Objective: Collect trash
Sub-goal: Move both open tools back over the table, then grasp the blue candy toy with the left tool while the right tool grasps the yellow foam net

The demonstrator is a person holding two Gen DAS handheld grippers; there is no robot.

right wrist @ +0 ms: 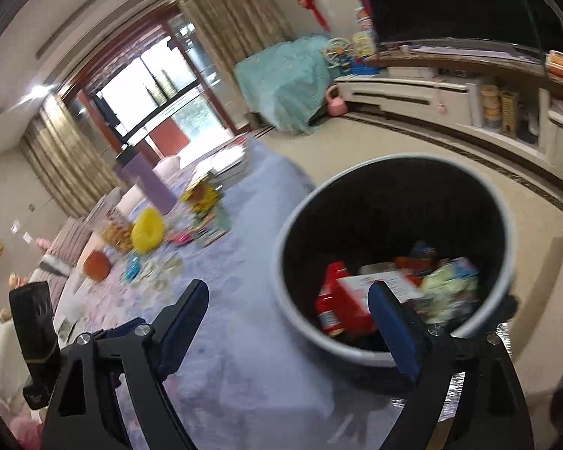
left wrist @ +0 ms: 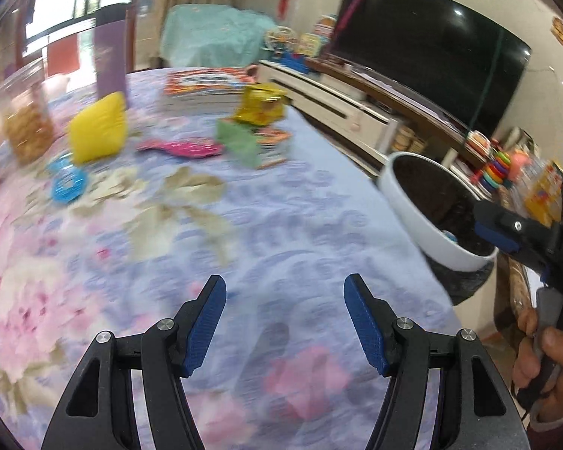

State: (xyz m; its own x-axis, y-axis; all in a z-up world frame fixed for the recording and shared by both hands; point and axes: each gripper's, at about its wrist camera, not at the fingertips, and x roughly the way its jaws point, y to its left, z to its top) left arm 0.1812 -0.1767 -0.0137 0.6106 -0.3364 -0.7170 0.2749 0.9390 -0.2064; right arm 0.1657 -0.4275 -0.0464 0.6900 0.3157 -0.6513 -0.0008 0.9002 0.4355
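Note:
A white bin with a black liner [right wrist: 292, 311] stands beside the table and holds red and white packets [right wrist: 341, 300] and a green wrapper [right wrist: 450, 285]. My right gripper [right wrist: 289, 300] hovers open at the bin's near rim, nothing between its fingers. The bin [left wrist: 405, 206] also shows at the right of the left wrist view. My left gripper [left wrist: 285, 318] is open and empty above the floral tablecloth [left wrist: 281, 217]. Further along the table lie a yellow bag [left wrist: 97, 127], a pink wrapper [left wrist: 180, 147], a blue wrapper [left wrist: 67, 182], a green packet [left wrist: 240, 142] and a gold packet [left wrist: 261, 105].
A stack of books [left wrist: 202, 86], a purple bottle [left wrist: 110, 60] and a jar of snacks [left wrist: 26, 120] stand at the table's far end. A TV [left wrist: 431, 48] on a low cabinet [left wrist: 330, 105] lines the right wall. A hand [left wrist: 544, 356] holds the right gripper's handle.

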